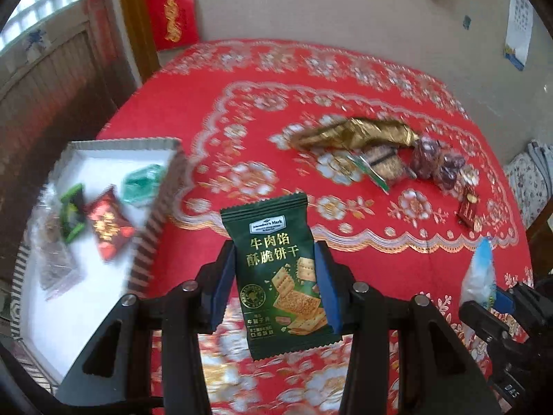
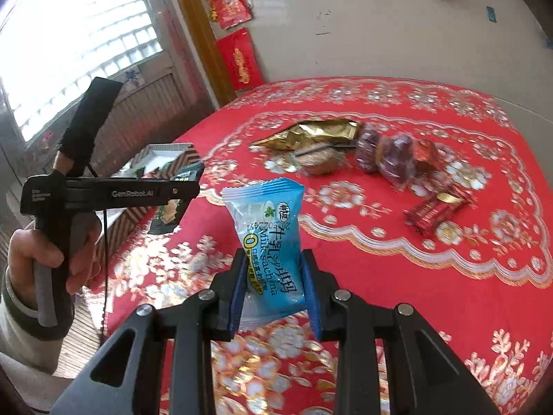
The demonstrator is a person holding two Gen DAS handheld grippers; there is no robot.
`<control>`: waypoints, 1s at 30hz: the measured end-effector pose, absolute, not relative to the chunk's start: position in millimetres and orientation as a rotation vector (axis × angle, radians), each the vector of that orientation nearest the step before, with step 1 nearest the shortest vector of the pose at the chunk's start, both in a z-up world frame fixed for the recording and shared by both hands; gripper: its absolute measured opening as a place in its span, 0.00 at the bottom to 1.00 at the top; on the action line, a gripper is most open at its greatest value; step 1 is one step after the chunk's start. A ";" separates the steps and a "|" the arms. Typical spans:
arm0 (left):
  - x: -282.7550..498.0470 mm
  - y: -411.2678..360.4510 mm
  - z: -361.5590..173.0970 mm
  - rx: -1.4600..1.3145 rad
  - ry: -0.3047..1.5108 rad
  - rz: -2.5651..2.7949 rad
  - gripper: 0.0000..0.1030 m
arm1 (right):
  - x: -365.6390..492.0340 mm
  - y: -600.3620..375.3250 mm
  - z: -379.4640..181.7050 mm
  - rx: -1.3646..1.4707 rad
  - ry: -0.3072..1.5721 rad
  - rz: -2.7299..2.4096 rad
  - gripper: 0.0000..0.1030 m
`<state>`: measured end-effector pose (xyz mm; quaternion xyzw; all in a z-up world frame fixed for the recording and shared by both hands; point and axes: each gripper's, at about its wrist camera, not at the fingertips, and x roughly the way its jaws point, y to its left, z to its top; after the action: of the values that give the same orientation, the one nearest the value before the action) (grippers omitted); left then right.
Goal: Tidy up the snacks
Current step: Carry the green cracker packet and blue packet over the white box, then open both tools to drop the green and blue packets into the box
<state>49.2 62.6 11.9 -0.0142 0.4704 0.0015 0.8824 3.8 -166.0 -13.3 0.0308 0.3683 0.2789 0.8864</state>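
Note:
My left gripper (image 1: 274,276) is shut on a dark green cracker packet (image 1: 276,252), held upright above the red tablecloth (image 1: 242,110). To its left stands a white tray (image 1: 103,159) with a striped rim, holding a red packet (image 1: 109,226), green packets and clear-wrapped snacks. My right gripper (image 2: 273,283) is shut on a light blue sachima packet (image 2: 269,228), also lifted off the cloth. That blue packet (image 1: 480,269) shows at the right edge of the left wrist view. The left gripper (image 2: 179,190) with its green packet (image 2: 167,214) appears beside the tray (image 2: 166,148) in the right wrist view.
Loose snacks lie across the table's far middle: a gold wrapper (image 1: 356,133), a clear-wrapped biscuit (image 1: 383,164), dark red wrapped sweets (image 1: 432,160) and a small red packet (image 1: 468,209). A person's hand (image 2: 45,256) grips the left tool. A wall and red decorations stand behind.

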 end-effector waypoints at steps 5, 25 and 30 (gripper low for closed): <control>38.1 97.5 28.6 -0.022 0.945 0.071 0.45 | 9.1 -136.0 -9.1 0.056 0.750 0.648 0.29; 7.6 263.9 17.8 -0.100 0.960 0.308 0.45 | 57.0 59.7 6.0 0.014 0.809 0.966 0.29; 1.7 275.3 -2.2 -0.123 0.995 0.312 0.45 | 61.8 107.0 -2.6 -0.054 0.848 0.982 0.29</control>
<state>1.7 275.3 -2.2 -0.0587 0.4750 0.1489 0.8653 61.8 107.0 -2.6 -0.0254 0.3947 0.4571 0.7967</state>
